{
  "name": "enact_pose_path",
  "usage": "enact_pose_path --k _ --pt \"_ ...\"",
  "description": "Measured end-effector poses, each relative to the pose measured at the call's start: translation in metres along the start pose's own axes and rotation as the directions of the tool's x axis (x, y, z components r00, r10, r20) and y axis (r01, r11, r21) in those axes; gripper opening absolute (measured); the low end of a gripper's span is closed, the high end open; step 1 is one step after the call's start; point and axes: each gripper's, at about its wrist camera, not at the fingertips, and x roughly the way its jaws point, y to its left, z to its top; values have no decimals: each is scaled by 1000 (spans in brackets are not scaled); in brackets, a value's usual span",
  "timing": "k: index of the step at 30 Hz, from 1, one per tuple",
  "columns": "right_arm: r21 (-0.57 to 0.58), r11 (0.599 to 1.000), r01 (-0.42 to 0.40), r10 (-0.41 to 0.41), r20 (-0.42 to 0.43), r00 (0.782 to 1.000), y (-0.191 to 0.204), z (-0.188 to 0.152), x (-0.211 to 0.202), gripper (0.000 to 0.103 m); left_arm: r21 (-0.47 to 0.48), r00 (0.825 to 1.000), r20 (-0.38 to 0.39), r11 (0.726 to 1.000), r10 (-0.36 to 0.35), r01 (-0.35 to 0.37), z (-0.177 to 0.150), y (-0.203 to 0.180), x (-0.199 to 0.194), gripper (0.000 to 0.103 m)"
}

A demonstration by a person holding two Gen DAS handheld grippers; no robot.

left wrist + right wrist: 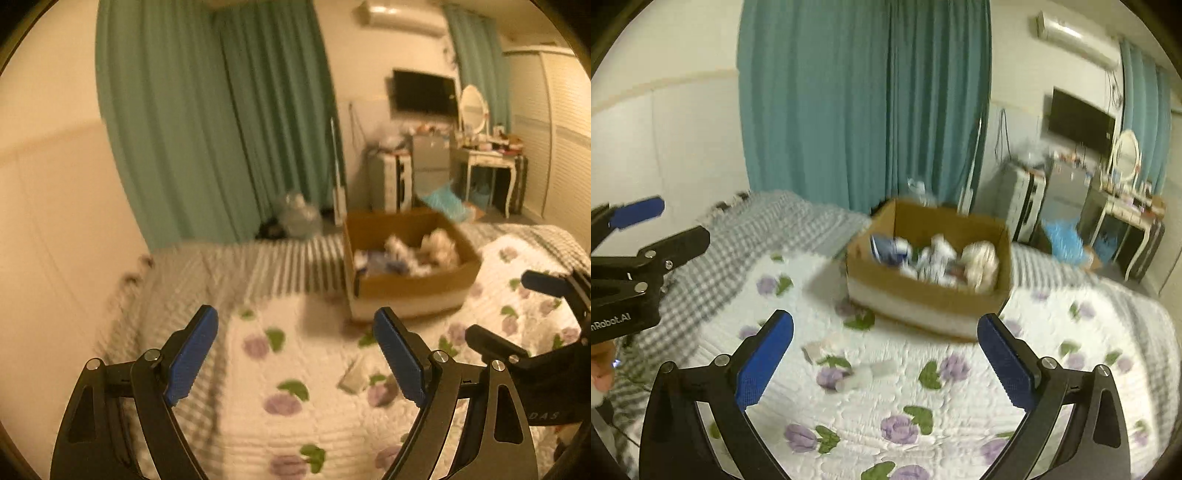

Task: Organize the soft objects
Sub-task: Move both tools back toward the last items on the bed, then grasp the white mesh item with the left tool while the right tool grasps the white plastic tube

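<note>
A brown cardboard box [413,286] stands on the bed ahead of both grippers; it also shows in the right wrist view [923,295]. Inside lie several soft items: a cream plush toy [441,245] [980,264], white pieces and a blue-and-white one [888,251]. A small whitish soft item [857,373] lies on the floral quilt between the box and my right gripper; it also shows in the left wrist view [352,376]. My left gripper [295,354] is open and empty above the quilt. My right gripper [884,363] is open and empty, beside the left.
The bed carries a white floral quilt [923,406] over a grey checked cover [713,258]. Teal curtains [864,103] hang behind the bed. A suitcase [1023,199], a dressing table with a mirror [1126,206] and a wall TV [1078,122] stand at the far right.
</note>
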Motion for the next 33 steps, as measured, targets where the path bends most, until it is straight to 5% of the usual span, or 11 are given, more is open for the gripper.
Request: enact_pose_path --k 7,17,23,33 --pt "89 996 -1 12 -126 992 -8 -43 79 101 -41 994 -110 999 6 -10 -54 -15 86 87" --pt "41 999 -35 44 -245 969 17 -78 151 95 -29 987 -161 1000 -4 -1 -101 -3 139 87" --pt "74 997 -9 31 -309 951 11 -86 173 79 -55 978 -198 996 -73 64 -109 -5 149 87" --pt "72 996 -57 75 -272 959 9 -81 167 28 -13 969 -223 994 -110 110 -117 -18 156 87"
